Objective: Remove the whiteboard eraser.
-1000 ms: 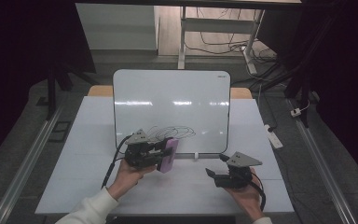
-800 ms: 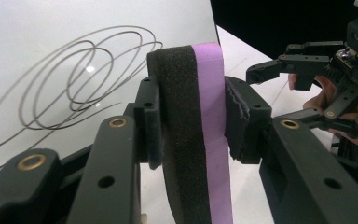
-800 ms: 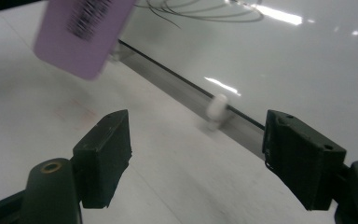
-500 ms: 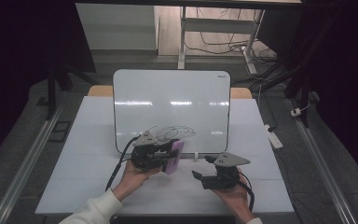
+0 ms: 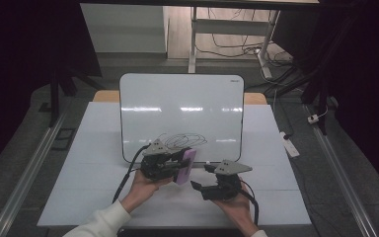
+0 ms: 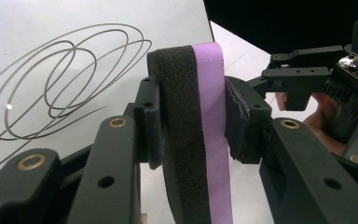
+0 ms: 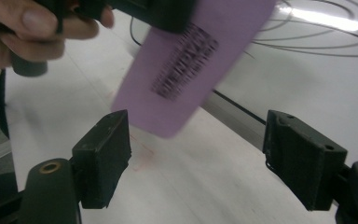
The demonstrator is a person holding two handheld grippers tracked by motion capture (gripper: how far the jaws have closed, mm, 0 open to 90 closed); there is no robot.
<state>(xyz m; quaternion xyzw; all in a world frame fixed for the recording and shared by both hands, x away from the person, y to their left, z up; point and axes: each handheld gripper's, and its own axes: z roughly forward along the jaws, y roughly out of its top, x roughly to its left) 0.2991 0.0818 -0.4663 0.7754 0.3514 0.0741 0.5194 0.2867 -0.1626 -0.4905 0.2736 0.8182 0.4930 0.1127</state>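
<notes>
Right gripper view: print on eraser (image 7: 191, 56) purple back

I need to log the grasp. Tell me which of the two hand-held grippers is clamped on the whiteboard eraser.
The left hand-held gripper: its jaws press the purple-backed whiteboard eraser between them. The right hand-held gripper stands open and empty, just below the eraser.

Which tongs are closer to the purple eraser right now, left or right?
Left. The left tongs are clamped on the purple eraser, one pad on its black felt, one on its purple back. The right tongs stand open just below it, not touching.
</notes>
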